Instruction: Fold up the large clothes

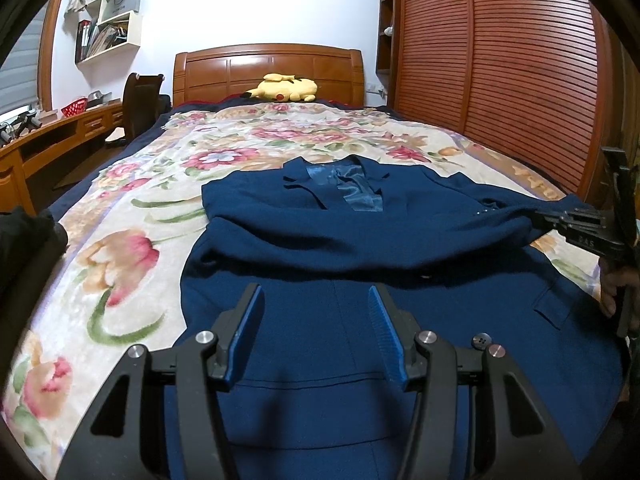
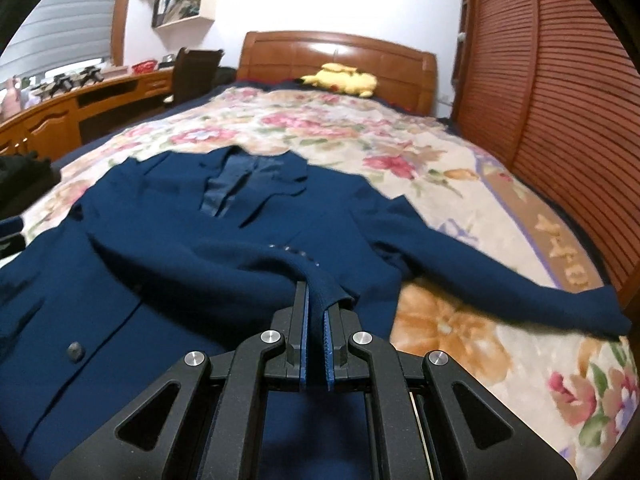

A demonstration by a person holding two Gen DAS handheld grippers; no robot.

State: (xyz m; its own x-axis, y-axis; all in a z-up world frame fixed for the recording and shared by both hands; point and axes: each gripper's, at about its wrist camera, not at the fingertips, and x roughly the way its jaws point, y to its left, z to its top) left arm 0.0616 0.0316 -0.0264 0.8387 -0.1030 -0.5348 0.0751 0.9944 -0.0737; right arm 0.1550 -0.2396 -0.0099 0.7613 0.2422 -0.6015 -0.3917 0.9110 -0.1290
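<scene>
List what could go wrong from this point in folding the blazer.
1. The right gripper pinches only the cuff end of a sleeve laid across the navy blazer; the cloth may slip out.
2. The left gripper is open and holds nothing, so pulling may drag the blazer across the floral blanket.

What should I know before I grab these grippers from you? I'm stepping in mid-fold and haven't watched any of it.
Left gripper: open, holding nothing, above the lower front of the navy jacket.
Right gripper: shut on the cuff of one sleeve, drawn over the jacket's chest.
The jacket lies face up on the floral blanket, collar toward the headboard. The other sleeve lies stretched out sideways on the blanket.
Done: one sleeve partly brought in.
Left: lay that sleeve flat, fold the other in, then fold the body.
</scene>
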